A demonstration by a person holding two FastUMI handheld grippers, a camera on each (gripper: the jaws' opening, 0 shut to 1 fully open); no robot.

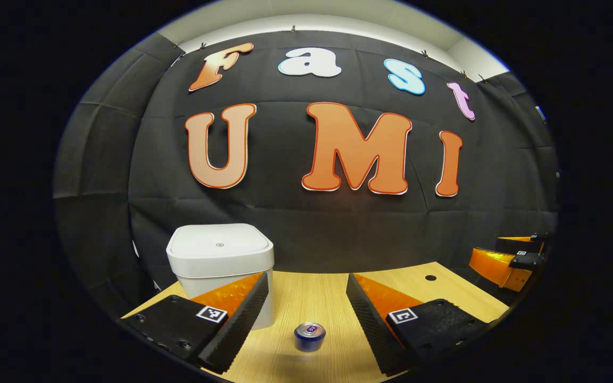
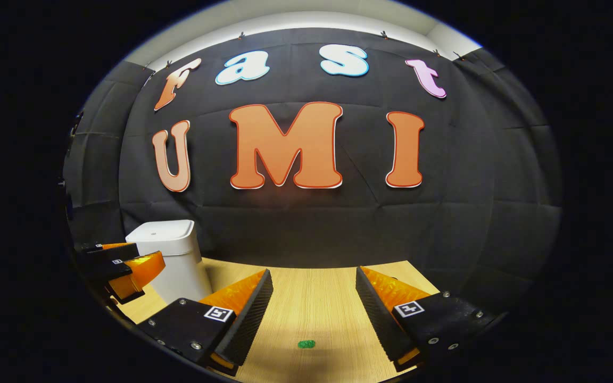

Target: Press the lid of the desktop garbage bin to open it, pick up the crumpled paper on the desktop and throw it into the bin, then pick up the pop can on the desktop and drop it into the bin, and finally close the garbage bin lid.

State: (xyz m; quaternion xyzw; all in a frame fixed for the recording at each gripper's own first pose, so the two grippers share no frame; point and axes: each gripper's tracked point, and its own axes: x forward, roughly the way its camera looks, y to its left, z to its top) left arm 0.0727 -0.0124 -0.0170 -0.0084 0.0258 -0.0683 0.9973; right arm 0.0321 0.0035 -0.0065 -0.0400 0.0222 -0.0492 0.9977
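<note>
Both tongs are released, jaws spread wide and grasping nothing, just hanging above the wooden surface [image 1: 312, 287]. In the left gripper view the left tongs [image 1: 306, 314] frame the pop can [image 1: 309, 336] standing upright close by, with the white garbage bin [image 1: 220, 260] on the far left, lid closed. In the right gripper view the right tongs [image 2: 312, 314] sit over a little green crumpled paper [image 2: 306, 344], and the left tongs are beside the bin at the left edge.

White square bin [image 1: 220, 266] upright, lid shut, back-left on desk; pop can [image 1: 309, 336] upright, near it.
</note>
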